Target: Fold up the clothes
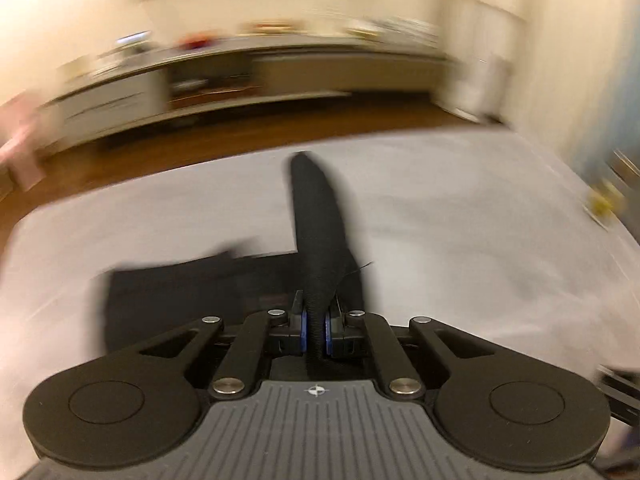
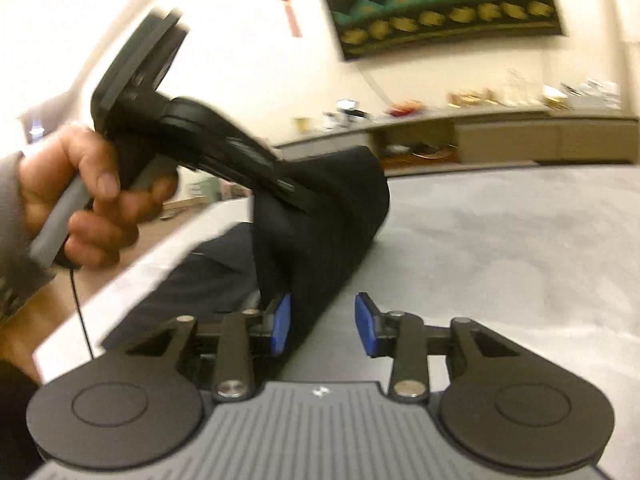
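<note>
The left gripper (image 1: 316, 330) is clenched on a raised edge of the dark garment (image 2: 320, 216), likely to carry a fold across the grey tabletop (image 2: 500, 248), while the right gripper (image 2: 323, 326) stands released, the cloth just beside its left pad.

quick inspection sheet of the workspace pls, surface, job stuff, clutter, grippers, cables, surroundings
surface: pale sheet, wrinkled, bare on the right.
job's things: black garment, one edge lifted, the rest flat on the sheet.
clutter: nothing seen on the sheet.
grippers: left gripper shut on the garment; right gripper open, cloth against one pad.
cables: thin black cord below the person's hand.
surroundings: low cabinet with small items, wall hanging, wood floor.
</note>
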Tool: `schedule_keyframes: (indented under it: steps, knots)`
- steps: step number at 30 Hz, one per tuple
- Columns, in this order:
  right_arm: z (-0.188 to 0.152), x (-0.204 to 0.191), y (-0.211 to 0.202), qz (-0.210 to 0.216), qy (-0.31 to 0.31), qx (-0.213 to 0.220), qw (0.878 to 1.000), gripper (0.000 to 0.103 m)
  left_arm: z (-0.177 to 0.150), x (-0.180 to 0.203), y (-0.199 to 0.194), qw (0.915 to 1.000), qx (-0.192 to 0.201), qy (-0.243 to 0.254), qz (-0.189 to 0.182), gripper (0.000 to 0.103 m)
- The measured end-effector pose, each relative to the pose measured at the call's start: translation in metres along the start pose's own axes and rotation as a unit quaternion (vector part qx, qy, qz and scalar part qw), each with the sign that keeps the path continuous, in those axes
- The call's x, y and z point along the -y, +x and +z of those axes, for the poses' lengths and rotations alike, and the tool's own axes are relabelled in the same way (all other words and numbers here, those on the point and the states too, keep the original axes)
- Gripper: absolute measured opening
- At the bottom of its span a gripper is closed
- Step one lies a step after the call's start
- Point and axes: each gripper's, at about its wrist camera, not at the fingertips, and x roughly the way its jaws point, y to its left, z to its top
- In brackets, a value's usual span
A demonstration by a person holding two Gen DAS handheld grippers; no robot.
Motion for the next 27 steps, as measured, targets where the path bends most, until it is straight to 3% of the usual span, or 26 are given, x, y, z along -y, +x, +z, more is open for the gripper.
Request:
schedule_keyframes:
  steps: [4, 5, 6, 8, 11, 13, 15, 18, 21, 22, 24, 27]
  knots:
    - [-0.009, -0.034, 0.020, 0.045, -0.050, -0.024, 0.997, 0.042, -0.047, -0.102, 0.011, 0.9918, -0.020, -0.110, 0.062, 0.015]
    - [-0.014, -0.045, 0.029, 0.051, -0.065, -0.035, 0.996, 0.042, -0.061, -0.112, 0.006, 0.9892, -0.005, -0.131, 0.065, 0.028]
    - [-0.019, -0.056, 0.039, 0.057, -0.081, -0.046, 0.994, 0.042, -0.076, -0.121, 0.001, 0.9860, 0.011, -0.152, 0.067, 0.047]
    - [-0.030, -0.078, 0.056, 0.068, -0.114, -0.064, 0.989, 0.042, -0.104, -0.140, -0.008, 0.9778, 0.040, -0.192, 0.072, 0.060]
    - [-0.043, -0.107, 0.082, 0.063, -0.164, -0.081, 0.981, 0.042, -0.126, -0.147, 0.002, 0.9735, 0.008, -0.210, 0.091, 0.058]
    - [-0.046, -0.120, 0.098, 0.050, -0.194, -0.094, 0.975, 0.044, -0.128, -0.142, 0.008, 0.9771, -0.014, -0.195, 0.084, 0.058]
    - [-0.038, -0.118, 0.109, 0.039, -0.206, -0.111, 0.971, 0.052, -0.130, -0.132, 0.013, 0.9810, -0.026, -0.179, 0.069, 0.056]
    - [-0.021, -0.097, 0.111, -0.013, -0.206, -0.134, 0.969, 0.054, -0.129, -0.094, 0.014, 0.9880, -0.022, -0.152, -0.016, 0.055]
    - [0.003, -0.046, 0.118, -0.157, -0.223, -0.128, 0.953, 0.041, -0.127, -0.059, 0.010, 0.9853, -0.014, -0.124, -0.117, 0.055]
    - [0.011, -0.022, 0.120, -0.209, -0.213, -0.134, 0.945, 0.036, -0.125, -0.059, 0.007, 0.9824, -0.011, -0.137, -0.126, 0.055]
    - [0.025, 0.025, 0.112, -0.280, -0.174, -0.147, 0.932, 0.035, -0.123, -0.061, 0.002, 0.9759, -0.004, -0.163, -0.145, 0.055]
    - [0.040, 0.045, 0.068, -0.279, -0.110, -0.117, 0.947, 0.035, -0.118, -0.092, -0.008, 0.9635, 0.024, -0.230, -0.134, 0.055]
